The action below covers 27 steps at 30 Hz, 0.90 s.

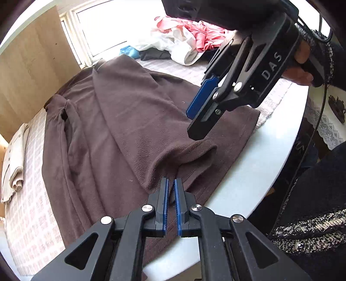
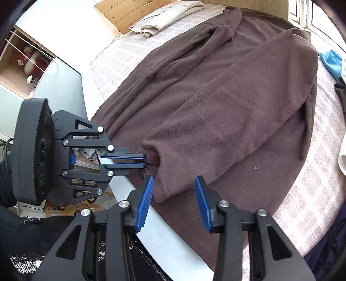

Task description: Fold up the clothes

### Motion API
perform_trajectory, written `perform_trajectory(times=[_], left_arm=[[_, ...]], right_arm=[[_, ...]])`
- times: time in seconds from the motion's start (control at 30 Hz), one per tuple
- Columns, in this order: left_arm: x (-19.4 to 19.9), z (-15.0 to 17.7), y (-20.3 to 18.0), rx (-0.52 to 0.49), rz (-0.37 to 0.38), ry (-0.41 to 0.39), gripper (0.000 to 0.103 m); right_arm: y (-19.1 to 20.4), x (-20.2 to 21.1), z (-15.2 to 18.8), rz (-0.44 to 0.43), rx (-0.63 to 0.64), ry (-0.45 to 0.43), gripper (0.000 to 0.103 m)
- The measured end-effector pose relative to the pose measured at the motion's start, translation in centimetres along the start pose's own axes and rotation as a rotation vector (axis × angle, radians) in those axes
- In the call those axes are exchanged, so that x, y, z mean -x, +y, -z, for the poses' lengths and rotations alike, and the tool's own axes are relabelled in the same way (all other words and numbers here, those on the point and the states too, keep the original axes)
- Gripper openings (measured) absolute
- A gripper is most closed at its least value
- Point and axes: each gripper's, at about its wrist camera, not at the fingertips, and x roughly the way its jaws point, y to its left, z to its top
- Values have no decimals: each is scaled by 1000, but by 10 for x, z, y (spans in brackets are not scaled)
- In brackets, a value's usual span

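A brown fleece garment (image 2: 216, 103) lies spread across a pale checked cloth (image 2: 307, 194) on a round white desk (image 1: 266, 155), its hem running close along the near rim. One sleeve is folded over the body, and its cuff (image 1: 190, 155) ends just short of that rim.

The left tongs (image 1: 171, 183) are nearly closed, their blue pads pinching the lower edge of the cuff; from the right wrist view the same tongs (image 2: 145, 161) come in level from the desk's edge, with brown fabric caught between the tips. The right tongs (image 2: 174, 190) stand wide open just above the cuff and hold nothing. Seen from the left wrist view, the right tongs (image 1: 199, 121) hang point-down over the sleeve, apart from the cloth, with a hand (image 1: 302, 64) gripping the handle.

Near the rim a bare strip of white desk shows beside the hem, narrow but clear. Past the garment, on the window side, a heap of pink and white clothes (image 1: 183, 41) takes up the far edge, with a blue item (image 1: 129, 51) beside it. On the opposite side a folded cream garment (image 2: 166, 19) sits at the cloth's edge, well apart from the fleece. A wooden panel (image 1: 32, 64) stands close behind that end.
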Motion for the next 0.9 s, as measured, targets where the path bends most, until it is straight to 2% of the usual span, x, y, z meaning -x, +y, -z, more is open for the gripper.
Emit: perform_trajectory(times=[0.07, 0.13, 0.3, 0.4, 0.47, 0.53, 0.6, 0.67, 0.7, 0.73, 0.8, 0.9], left_arm=[[-12, -2, 3, -18, 6, 19, 7], [-20, -3, 7, -28, 16, 34, 2], [-5, -1, 21, 30, 76, 37, 0], [5, 1, 30, 69, 115, 37, 0], [14, 8, 36, 94, 129, 40, 0], [19, 16, 39, 105, 134, 68, 0], [25, 16, 38, 112, 115, 75, 0], [33, 9, 34, 117, 89, 57, 6], [37, -2, 29, 117, 87, 23, 19], [40, -14, 24, 117, 85, -12, 38], [35, -42, 8, 102, 86, -75, 56], [5, -78, -17, 41, 38, -79, 57]], right_arm=[[0, 2, 0, 28, 8, -12, 39], [0, 0, -3, 45, 8, -24, 39], [4, -12, -11, 87, 16, -42, 39], [4, -24, -11, 114, 29, 12, 39], [1, -25, -5, 99, 25, 58, 39], [-7, -9, -2, 65, 12, 39, 39], [-28, 19, -7, 110, -18, -52, 39], [-57, 48, -14, 189, -64, -133, 39], [-75, 58, -19, 241, -93, -160, 39], [-92, 61, -26, 266, -112, -168, 39], [-125, 67, -39, 316, -151, -183, 39], [-165, 62, -59, 326, -176, -181, 39]])
